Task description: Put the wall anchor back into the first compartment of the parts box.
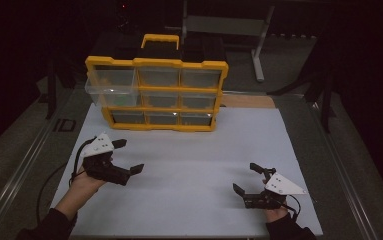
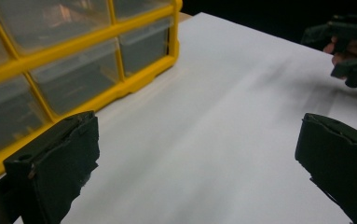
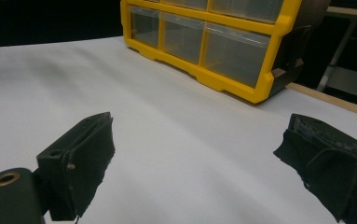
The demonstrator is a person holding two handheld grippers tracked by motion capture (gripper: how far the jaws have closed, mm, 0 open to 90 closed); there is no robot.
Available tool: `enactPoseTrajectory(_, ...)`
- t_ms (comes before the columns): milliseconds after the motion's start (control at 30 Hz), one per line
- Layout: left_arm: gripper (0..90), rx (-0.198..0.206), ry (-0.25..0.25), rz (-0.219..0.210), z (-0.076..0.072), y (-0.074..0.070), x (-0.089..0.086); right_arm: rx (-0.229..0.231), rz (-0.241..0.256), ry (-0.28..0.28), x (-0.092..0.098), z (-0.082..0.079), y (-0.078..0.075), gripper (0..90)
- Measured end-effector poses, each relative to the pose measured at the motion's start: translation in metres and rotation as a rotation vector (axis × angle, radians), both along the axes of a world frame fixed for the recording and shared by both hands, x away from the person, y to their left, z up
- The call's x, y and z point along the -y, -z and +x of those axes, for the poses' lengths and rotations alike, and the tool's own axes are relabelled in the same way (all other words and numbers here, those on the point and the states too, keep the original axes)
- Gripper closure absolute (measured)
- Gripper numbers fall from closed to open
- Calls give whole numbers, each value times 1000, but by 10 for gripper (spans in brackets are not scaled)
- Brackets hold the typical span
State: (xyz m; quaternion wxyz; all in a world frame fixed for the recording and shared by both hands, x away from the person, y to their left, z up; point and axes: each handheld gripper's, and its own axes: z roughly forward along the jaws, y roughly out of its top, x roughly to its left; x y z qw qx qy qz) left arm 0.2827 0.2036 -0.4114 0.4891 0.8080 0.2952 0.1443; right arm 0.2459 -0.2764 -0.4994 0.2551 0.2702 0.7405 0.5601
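A yellow-framed organizer [image 1: 157, 93] with clear drawers stands upright at the back of the white table [image 1: 194, 165]; its upper-left drawer [image 1: 111, 87] is pulled partway out. My left gripper [image 1: 128, 156] hovers open at the left, in front of the organizer, with nothing between its jaws. My right gripper [image 1: 247, 178] is open near the front right, also empty. In the left gripper view the organizer's lower drawers [image 2: 78, 74] sit close on the left and the other gripper [image 2: 353, 51] is far right. In the right gripper view the organizer [image 3: 223, 42] stands ahead.
A yellow carry handle [image 1: 160, 40] tops the organizer. A metal stand [image 1: 259, 45] rises behind the table at the right, and a wooden strip [image 1: 249, 101] runs beside the organizer. Dark floor surrounds the table.
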Motion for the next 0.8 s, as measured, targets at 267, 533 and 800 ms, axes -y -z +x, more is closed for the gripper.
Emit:
enactPoseTrajectory(267,0,-15,22,-13,-13,24,1,-1,-4,-1,-1,0,0,84)
enactPoseTrajectory(533,0,-11,35,-24,-27,43,1,2,-5,0,-1,-1,0,84)
enactPoseTrajectory(800,0,-32,11,-53,-37,64,-2,4,-9,-1,-1,-1,0,84)
